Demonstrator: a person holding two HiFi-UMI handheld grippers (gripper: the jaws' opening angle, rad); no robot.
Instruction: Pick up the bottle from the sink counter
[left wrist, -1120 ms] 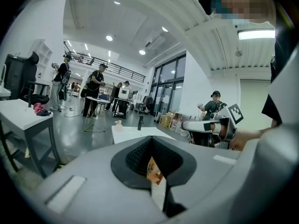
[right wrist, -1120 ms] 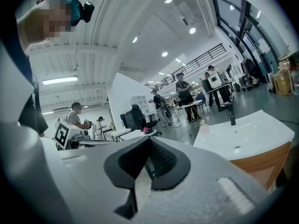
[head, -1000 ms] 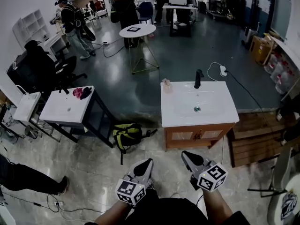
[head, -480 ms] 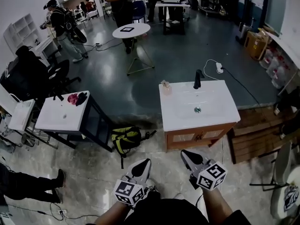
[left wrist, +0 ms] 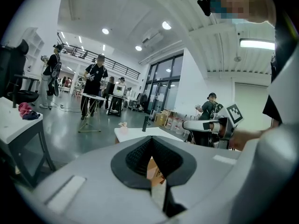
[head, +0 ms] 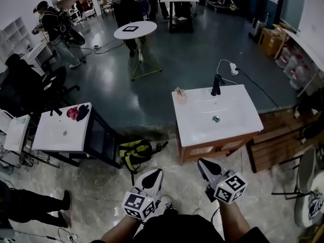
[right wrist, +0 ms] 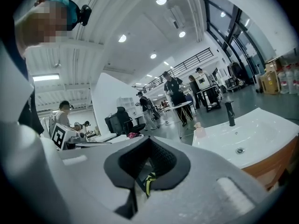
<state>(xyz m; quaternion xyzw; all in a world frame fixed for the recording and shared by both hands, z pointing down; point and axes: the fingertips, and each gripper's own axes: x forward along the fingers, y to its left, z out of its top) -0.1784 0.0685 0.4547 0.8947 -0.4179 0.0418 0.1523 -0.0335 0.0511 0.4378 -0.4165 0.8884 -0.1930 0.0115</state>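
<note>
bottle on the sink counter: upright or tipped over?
Upright. The bottle stands on its base at the sink counter's far left corner, left of the faucet, narrow top pointing up.

The left gripper (head: 156,175) and right gripper (head: 203,164) have smooth, matt grey plastic shells, with black ribbed, rubbery-looking pads (left wrist: 138,157) inside. Ahead of them, the sink counter (head: 238,120) is glossy white and ceramic-looking, over a wood-faced cabinet (head: 223,147). The bottle (head: 180,95) looks like translucent plastic and the faucet (head: 216,85) is matt black. Beyond, the floor (head: 126,90) is dark and shiny.
</note>
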